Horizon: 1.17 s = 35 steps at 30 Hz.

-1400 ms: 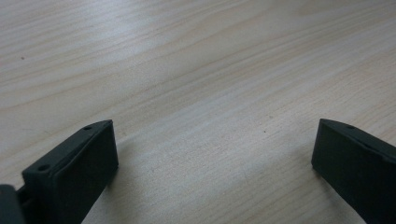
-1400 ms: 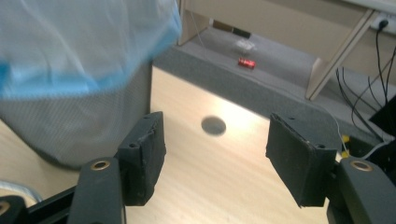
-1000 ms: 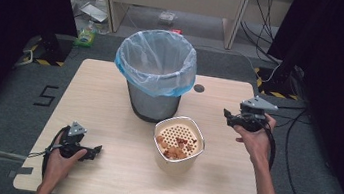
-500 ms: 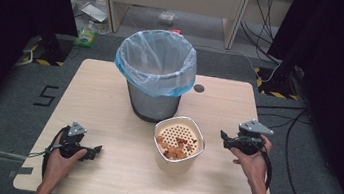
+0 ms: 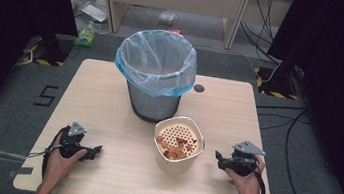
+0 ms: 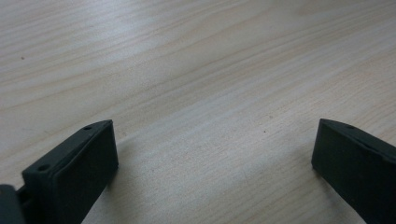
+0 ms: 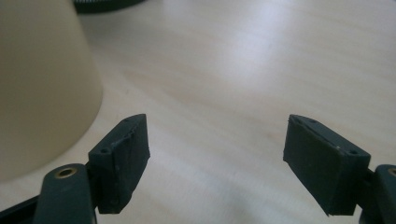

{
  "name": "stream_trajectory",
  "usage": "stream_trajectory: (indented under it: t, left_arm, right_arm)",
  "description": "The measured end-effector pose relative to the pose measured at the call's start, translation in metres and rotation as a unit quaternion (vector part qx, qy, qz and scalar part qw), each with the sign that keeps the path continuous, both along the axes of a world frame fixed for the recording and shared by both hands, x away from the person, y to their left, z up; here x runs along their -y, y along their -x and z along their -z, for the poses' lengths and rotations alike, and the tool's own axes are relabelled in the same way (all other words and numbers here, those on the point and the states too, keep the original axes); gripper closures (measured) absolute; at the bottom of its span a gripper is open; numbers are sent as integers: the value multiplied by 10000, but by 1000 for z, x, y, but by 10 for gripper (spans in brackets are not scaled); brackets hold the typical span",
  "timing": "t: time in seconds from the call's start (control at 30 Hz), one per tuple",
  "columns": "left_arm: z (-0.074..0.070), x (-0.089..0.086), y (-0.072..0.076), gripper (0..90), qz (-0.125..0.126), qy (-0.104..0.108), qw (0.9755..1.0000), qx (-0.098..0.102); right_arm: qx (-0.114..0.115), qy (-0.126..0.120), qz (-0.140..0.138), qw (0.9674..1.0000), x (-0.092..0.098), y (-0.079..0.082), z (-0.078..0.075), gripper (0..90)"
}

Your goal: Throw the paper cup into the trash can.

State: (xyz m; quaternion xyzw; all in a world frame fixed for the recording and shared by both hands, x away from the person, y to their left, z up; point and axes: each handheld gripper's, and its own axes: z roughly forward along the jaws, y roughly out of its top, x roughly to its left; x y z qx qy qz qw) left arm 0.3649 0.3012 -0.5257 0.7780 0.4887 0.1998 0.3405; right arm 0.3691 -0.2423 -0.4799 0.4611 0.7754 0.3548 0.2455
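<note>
Cream bowl of scraps waits between two open grippers

The cream plastic bowl [image 5: 178,145] with a perforated insert and orange-brown food scraps sits mid-table, just near of the grey bin lined with a blue bag [image 5: 154,79]. It looks light, stiff and smooth-walled, probably slippery, so the rim seems the safest hold. The right gripper [image 5: 217,157], just right of it, has just been opening, nothing between its jaws; the left gripper [image 5: 98,150] rests wide open and empty, near left.

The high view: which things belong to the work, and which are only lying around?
Work: cream container with brown scraps, lined trash bin, right gripper, open beside the container.

Lying around: green bottle on the floor, cables.
</note>
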Motion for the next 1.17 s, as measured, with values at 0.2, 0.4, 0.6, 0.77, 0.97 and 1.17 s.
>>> stream_trajectory:
  t: [0.2, 0.4, 0.6, 0.77, 0.97, 1.17]
  left_arm:
    - [0, 0, 0, 0, 0, -1, 10000, 1]
    - [0, 0, 0, 0, 0, -1, 10000, 0]
    - [0, 0, 0, 0, 0, -2, 10000, 1]
    - [0, 0, 0, 0, -4, -2, 10000, 3]
    - [0, 0, 0, 0, -3, -2, 10000, 3]
    - [0, 0, 0, 0, -3, -3, 10000, 3]
  right_arm:
    - [-297, 71, -50, 9995, 1, 13, 19, 224]
    - [-455, 46, -75, 9989, 0, 21, 27, 216]
    - [-485, -34, -45, 9988, -4, 24, 35, 197]
    - [-449, -35, -60, 9990, -4, 26, 36, 187]
    - [-457, -34, -51, 9989, -4, 27, 36, 181]
    - [-470, -19, -29, 9989, -4, 27, 36, 157]
